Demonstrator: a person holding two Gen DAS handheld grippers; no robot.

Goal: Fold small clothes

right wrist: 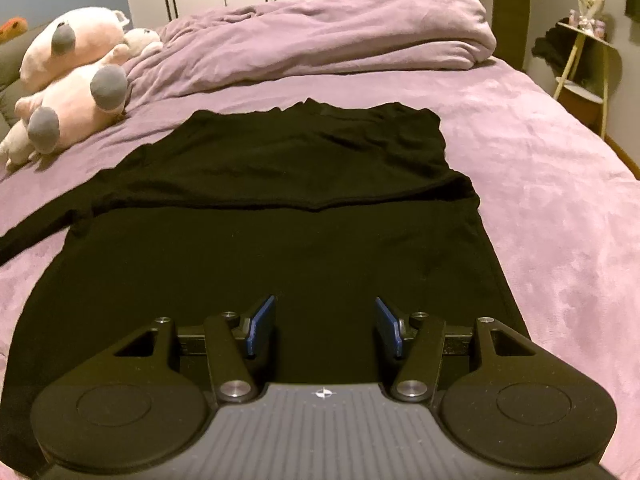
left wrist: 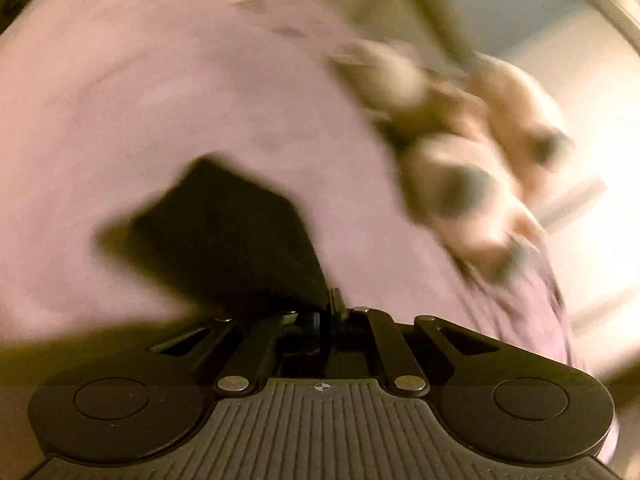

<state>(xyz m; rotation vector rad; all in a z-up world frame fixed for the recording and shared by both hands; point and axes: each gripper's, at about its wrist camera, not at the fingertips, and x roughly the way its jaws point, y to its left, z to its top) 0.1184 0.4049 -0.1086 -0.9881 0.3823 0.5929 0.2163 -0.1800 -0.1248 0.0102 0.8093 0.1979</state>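
Both grippers hang over a black garment point(right wrist: 280, 208) spread flat on a mauve bedspread point(right wrist: 560, 208). Seen through heavy blur, the left gripper point(left wrist: 330, 304) has its jaws pressed together on a dark flap of that cloth, which rises from the fingertips as a stiff-looking, angular sheet; where the flap joins the rest of the garment is out of view. Blue-padded and standing apart, the right gripper point(right wrist: 325, 326) has only the smooth matte fabric beneath the gap and nothing pinched. A sleeve folded across the chest makes a long horizontal ridge, the other sleeve runs off the left edge of the right wrist view, and the hem is hidden under the gripper body. A rumpled, fleecy duvet point(right wrist: 320, 36) of the same mauve lies bunched at the head of the bed, and plump pink plush toys point(right wrist: 76, 80) with grey pads lie beside the garment.
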